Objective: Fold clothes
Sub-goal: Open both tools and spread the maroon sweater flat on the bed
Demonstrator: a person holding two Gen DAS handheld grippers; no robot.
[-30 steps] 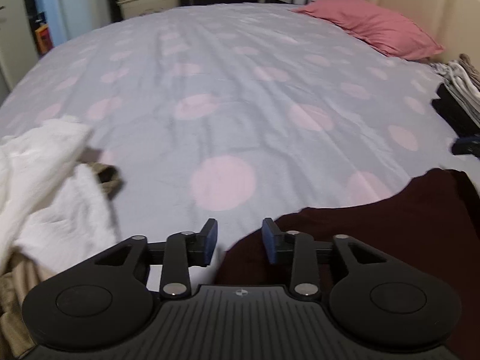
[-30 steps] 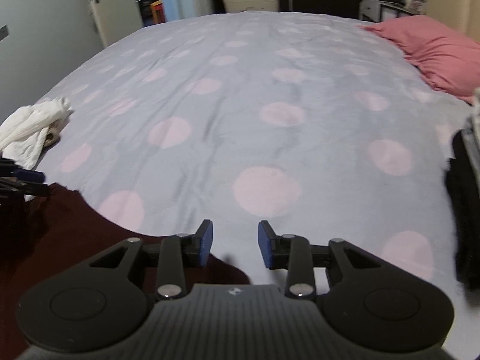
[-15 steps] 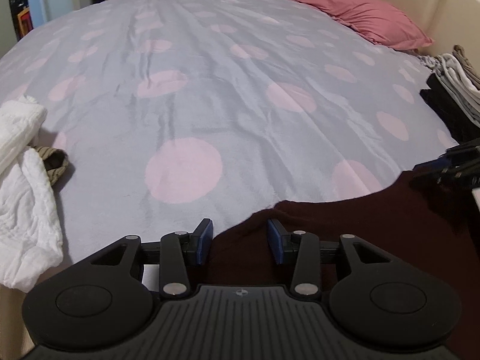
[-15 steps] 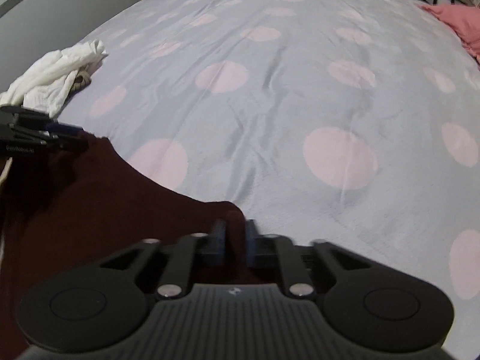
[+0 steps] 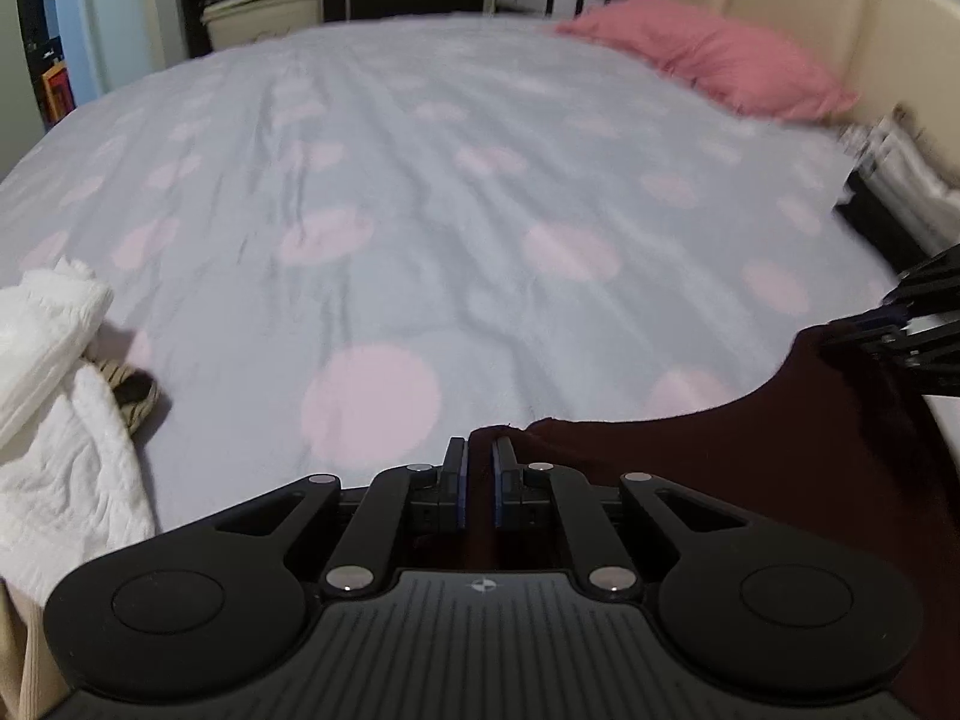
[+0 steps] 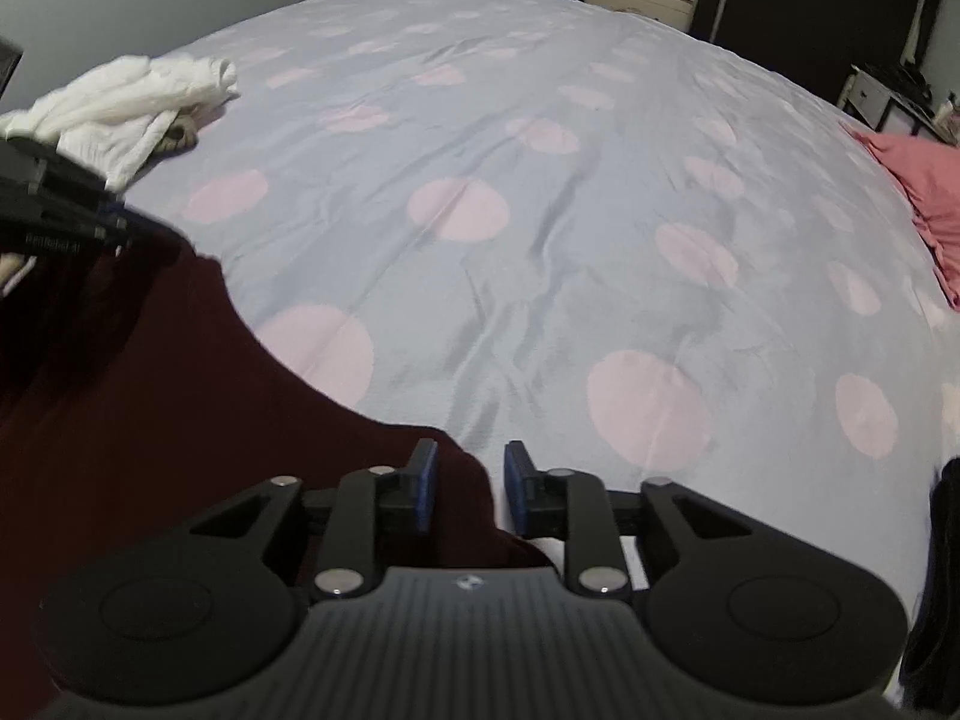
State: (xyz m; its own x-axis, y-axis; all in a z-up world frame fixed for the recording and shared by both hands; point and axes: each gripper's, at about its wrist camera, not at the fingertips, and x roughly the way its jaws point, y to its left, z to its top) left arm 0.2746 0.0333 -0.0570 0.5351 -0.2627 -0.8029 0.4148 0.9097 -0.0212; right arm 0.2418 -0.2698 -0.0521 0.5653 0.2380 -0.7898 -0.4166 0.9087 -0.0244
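On dotted bedspread, maroon garment, pink pillow

Left gripper closing on maroon garment; right gripper reopening.

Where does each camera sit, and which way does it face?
Left wrist: on the left gripper, facing down across the bed; its closing jaws pinch the maroon garment.
Right wrist: on the right gripper, facing likewise; its jaws are opening, garment edge between.
Shared: bed, garment, white clothes, pink pillow, each other's gripper.
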